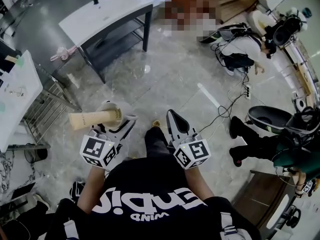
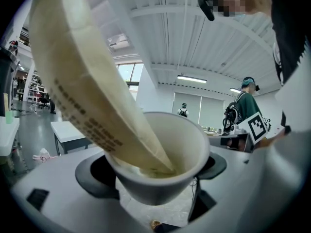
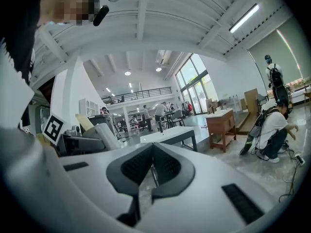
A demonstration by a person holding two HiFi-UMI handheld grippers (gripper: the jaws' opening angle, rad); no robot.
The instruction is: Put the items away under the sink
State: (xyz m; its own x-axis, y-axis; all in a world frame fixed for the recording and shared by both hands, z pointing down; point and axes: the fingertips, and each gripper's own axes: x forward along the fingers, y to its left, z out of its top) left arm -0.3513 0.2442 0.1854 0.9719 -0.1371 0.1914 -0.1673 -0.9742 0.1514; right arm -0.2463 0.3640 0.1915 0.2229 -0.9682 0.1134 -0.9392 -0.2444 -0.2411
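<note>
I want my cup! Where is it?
Head view, lower left: the white cup is clamped in the fingers of the left gripper, a beige tube sticking out of it.

Colour record: cup (image 2: 163, 154) and tube (image 2: 87, 101) pale.
Cup off-white; tube beige, dark lettering; left gripper (image 2: 155, 174), right gripper (image 3: 151, 171) light grey, black pads (image 3: 131, 166), black-and-white markers (image 1: 97, 150); sink unit (image 1: 105, 11) white-topped, dark-framed.

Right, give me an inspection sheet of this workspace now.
Surface: grey polished stone floor.
Job's things: white cup with a long beige tube standing in it; white-topped sink stand ahead, some way off.
Clutter: pink cloth on the floor beside the stand.
Grippers: left tongs shut on the cup; right tongs shut, empty.
Cables: black leads and white power strip on the floor, right.
Surroundings: crouching person; wire rack.
</note>
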